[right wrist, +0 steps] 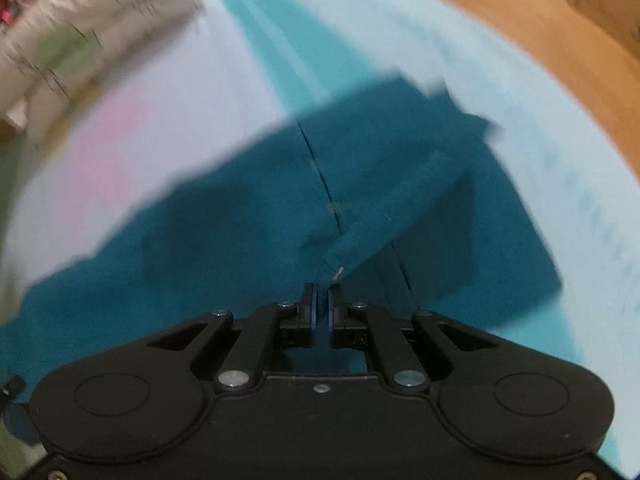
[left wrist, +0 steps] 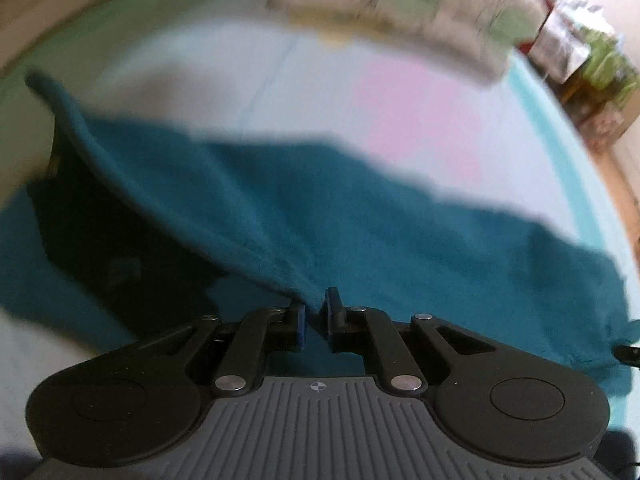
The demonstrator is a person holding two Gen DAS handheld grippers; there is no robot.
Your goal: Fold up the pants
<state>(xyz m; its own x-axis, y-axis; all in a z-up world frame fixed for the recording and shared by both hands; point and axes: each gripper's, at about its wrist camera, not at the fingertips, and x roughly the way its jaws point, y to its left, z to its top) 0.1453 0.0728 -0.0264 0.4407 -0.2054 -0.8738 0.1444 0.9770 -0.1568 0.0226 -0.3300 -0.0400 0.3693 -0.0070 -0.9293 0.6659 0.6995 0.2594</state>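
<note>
Teal pants point(left wrist: 360, 216) lie spread across a bed with a pale blue and pink sheet point(left wrist: 320, 80). My left gripper point(left wrist: 315, 304) is shut on a hem edge of the pants, and the cloth rises in a taut fold up to the left from its blue pads. In the right wrist view the same teal pants point(right wrist: 248, 208) stretch away, with a dark seam down the middle. My right gripper point(right wrist: 321, 298) is shut on a pinched corner of that cloth, lifted clear of the layer below. Both views are blurred by motion.
A folded cream and green blanket point(left wrist: 420, 8) lies at the far side of the bed. Cluttered bags and plants point(left wrist: 592, 64) stand past the bed's right edge. A wooden floor point(right wrist: 540, 32) runs beyond the sheet's turquoise border point(right wrist: 272, 40).
</note>
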